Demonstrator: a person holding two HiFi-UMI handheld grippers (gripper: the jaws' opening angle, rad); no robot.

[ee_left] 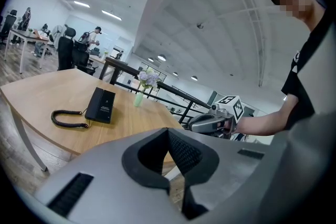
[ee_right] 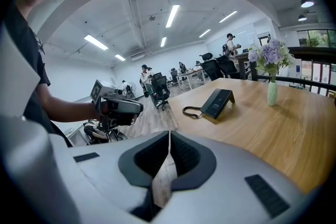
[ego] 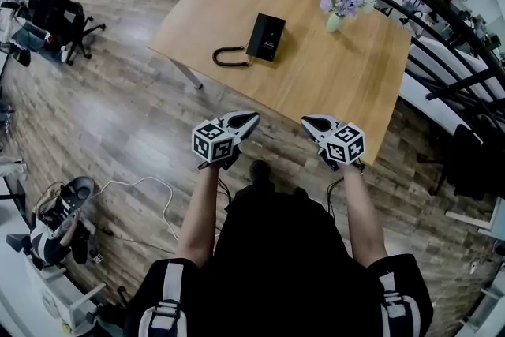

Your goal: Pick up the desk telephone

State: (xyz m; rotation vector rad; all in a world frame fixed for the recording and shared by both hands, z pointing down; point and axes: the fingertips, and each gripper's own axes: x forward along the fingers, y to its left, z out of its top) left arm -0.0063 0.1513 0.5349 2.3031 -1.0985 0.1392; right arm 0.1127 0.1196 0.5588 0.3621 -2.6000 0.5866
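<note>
Logged phone (ego: 267, 37) on desk (ego: 339, 91), well ahead of left tongs (ego: 251, 121) and right tongs (ego: 308, 121), both shut, empty. Probably light, stiff, slick plastic; best gripped across narrow sides, clear of cord (ego: 229, 57).

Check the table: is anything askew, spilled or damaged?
Nothing stands out. The telephone rests on the table, its coiled cord curled beside it, and the flower vase stands upright.
</note>
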